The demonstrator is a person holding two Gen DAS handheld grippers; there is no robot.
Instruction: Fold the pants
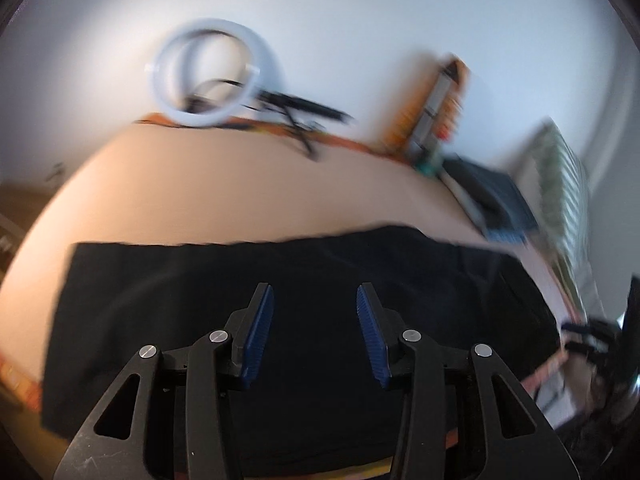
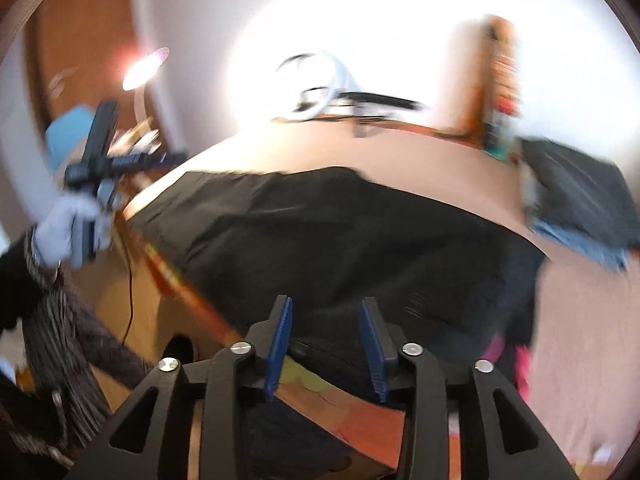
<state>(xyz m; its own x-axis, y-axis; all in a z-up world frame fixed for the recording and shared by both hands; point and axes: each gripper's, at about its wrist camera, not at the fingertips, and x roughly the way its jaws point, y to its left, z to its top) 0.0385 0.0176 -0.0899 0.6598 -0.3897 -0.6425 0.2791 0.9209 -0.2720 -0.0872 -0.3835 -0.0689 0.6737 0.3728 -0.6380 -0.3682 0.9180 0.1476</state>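
Black pants [image 1: 200,280] lie spread flat in a long band across the peach table top [image 1: 240,184]. My left gripper [image 1: 314,288] hovers over the middle of the cloth, open, with nothing between its blue pads [image 1: 260,328]. In the right wrist view the pants [image 2: 320,232] reach to the table's near left edge. My right gripper [image 2: 326,302] is open above that near edge of the cloth, holding nothing. A gloved hand [image 2: 76,220] at the left holds the other gripper up off the table, blurred.
A white ring light [image 1: 208,76] on a stand and a tall orange box [image 1: 436,104] stand at the table's back edge. A stack of dark and blue folded clothes [image 2: 580,200] lies at the right. A pink item [image 2: 520,360] lies beside the pants. A lit lamp [image 2: 144,68] glows at the far left.
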